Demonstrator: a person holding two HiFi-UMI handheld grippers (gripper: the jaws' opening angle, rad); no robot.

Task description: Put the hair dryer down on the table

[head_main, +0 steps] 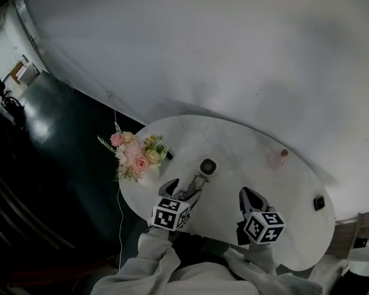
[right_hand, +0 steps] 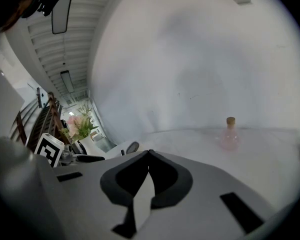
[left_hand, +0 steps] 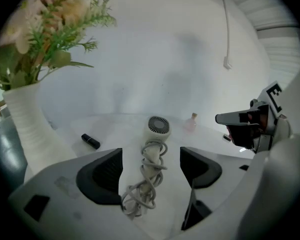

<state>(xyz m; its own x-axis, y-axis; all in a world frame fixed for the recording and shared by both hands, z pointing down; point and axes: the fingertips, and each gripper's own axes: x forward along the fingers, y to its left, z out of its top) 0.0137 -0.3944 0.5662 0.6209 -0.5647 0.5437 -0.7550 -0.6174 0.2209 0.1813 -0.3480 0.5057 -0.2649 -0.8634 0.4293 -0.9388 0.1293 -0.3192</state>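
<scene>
A white hair dryer (head_main: 207, 166) lies flat on the round white table (head_main: 252, 158), its grille end pointing away from me. In the left gripper view the hair dryer (left_hand: 157, 128) has its grey cord (left_hand: 146, 184) coiled round the handle. My left gripper (head_main: 182, 190) is open, one jaw on each side of the handle and cord, and neither jaw touches them (left_hand: 151, 166). To the right, my right gripper (head_main: 249, 196) is over bare table; its jaws meet at the tips with nothing between them (right_hand: 149, 153).
A white vase of pink flowers (head_main: 135, 157) stands at the table's left edge, close to the left gripper. A small black tube (left_hand: 90, 141) lies beside it. A pink bottle (head_main: 278, 158) stands at the back right, and a small black object (head_main: 319, 202) near the right edge.
</scene>
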